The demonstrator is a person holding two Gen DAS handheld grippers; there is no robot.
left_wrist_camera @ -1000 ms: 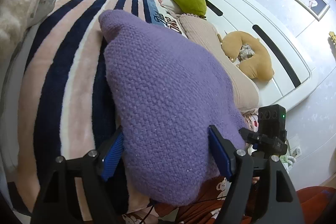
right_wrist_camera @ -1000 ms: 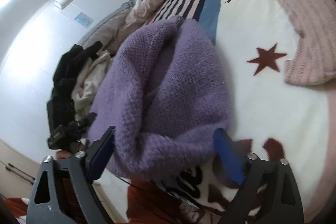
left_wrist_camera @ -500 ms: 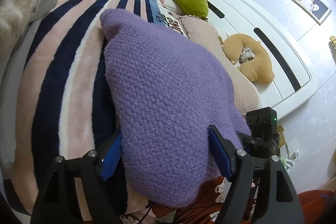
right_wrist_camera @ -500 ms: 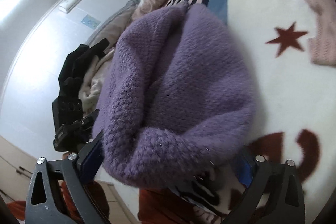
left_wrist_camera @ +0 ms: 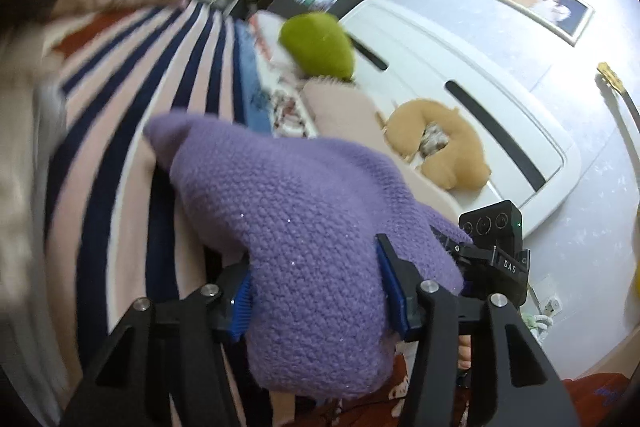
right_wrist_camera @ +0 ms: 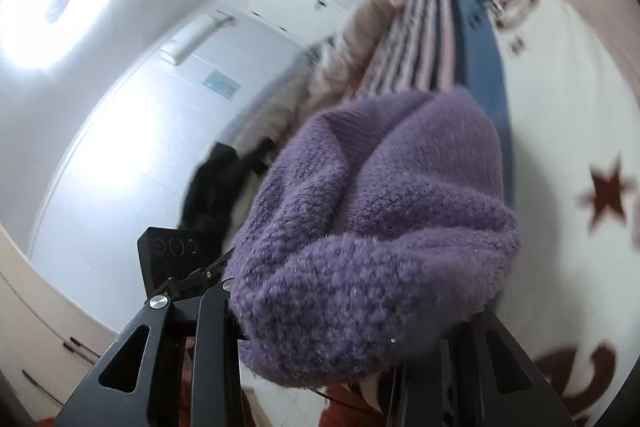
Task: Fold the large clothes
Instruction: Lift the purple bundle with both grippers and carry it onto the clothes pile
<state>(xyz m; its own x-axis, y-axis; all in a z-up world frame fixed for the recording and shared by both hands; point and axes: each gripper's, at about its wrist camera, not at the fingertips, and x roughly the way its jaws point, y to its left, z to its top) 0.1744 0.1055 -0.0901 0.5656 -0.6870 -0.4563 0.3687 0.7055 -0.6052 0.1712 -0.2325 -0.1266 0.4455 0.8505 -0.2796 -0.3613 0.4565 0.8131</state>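
Note:
A thick purple knit sweater (left_wrist_camera: 304, 219) is bunched and raised off the striped bed cover (left_wrist_camera: 120, 115). My left gripper (left_wrist_camera: 320, 291) is shut on its near edge, blue pads pressed into the knit. In the right wrist view the same sweater (right_wrist_camera: 380, 235) fills the middle in heavy folds. My right gripper (right_wrist_camera: 348, 331) is shut on the sweater's edge; its pads are buried in the fabric. The right gripper's black body (left_wrist_camera: 492, 259) shows beside the sweater in the left wrist view.
A green pillow (left_wrist_camera: 316, 45), a beige knit garment (left_wrist_camera: 344, 111) and a tan neck pillow (left_wrist_camera: 444, 155) lie near the white headboard (left_wrist_camera: 460, 67). A pile of dark and beige clothes (right_wrist_camera: 224, 187) sits at the bed's far side. The white blanket shows red stars (right_wrist_camera: 608, 195).
Both grippers closed in on the sweater's near edge and lifted it; the sweater rose and bunched, and both views swung upward with motion blur.

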